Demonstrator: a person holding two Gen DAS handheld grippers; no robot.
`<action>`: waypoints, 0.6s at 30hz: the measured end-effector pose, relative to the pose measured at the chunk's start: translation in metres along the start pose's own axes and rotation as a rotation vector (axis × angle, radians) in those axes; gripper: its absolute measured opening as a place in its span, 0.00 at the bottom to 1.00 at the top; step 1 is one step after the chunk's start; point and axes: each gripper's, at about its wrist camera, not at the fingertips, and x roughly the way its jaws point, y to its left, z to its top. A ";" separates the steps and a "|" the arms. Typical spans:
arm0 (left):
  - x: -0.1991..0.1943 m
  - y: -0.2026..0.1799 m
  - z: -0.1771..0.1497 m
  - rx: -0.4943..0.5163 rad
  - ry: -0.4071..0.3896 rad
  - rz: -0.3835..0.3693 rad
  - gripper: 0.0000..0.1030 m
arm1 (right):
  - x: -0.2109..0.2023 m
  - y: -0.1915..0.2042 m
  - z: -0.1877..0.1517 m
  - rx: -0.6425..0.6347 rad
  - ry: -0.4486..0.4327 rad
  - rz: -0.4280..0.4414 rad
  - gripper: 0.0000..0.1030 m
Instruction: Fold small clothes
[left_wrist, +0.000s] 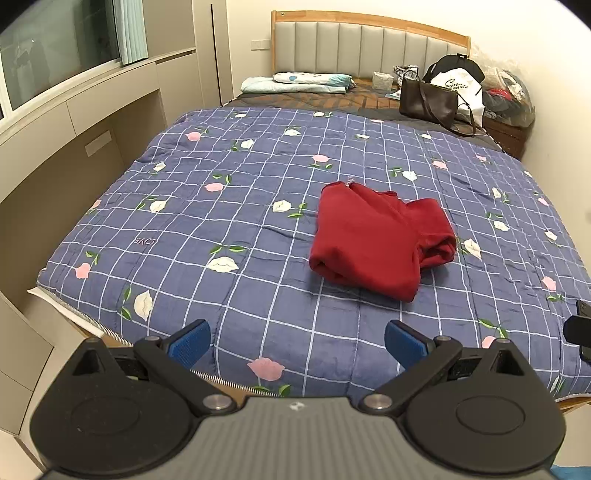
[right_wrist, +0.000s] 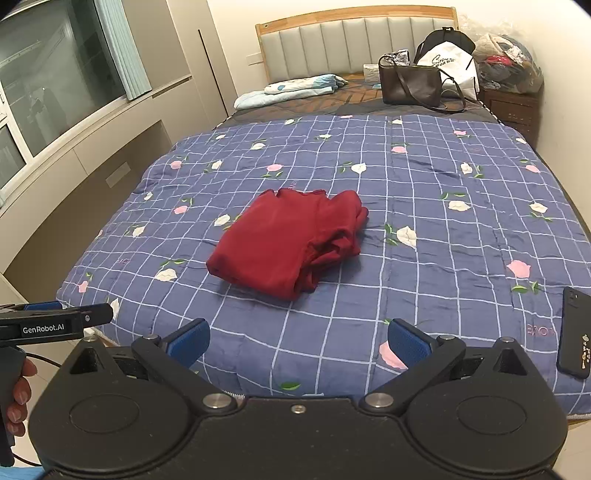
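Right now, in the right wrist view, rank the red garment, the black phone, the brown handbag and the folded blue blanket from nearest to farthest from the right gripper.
Measured from the right gripper, open above the quilt's near edge:
1. Black phone, near right edge of the bed.
2. Red garment, folded mid-quilt, slightly left.
3. Folded blue blanket on the far left and brown handbag on the far right, both by the headboard; too close to call.
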 end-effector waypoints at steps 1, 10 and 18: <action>0.000 0.000 0.000 0.000 0.001 0.001 0.99 | 0.001 0.000 0.000 -0.001 0.001 0.001 0.99; 0.004 0.006 0.003 -0.003 0.010 -0.001 0.99 | 0.007 0.004 0.003 -0.004 0.012 0.003 0.99; 0.013 0.004 0.010 0.029 0.045 0.018 1.00 | 0.015 0.007 0.006 0.000 0.026 0.001 0.99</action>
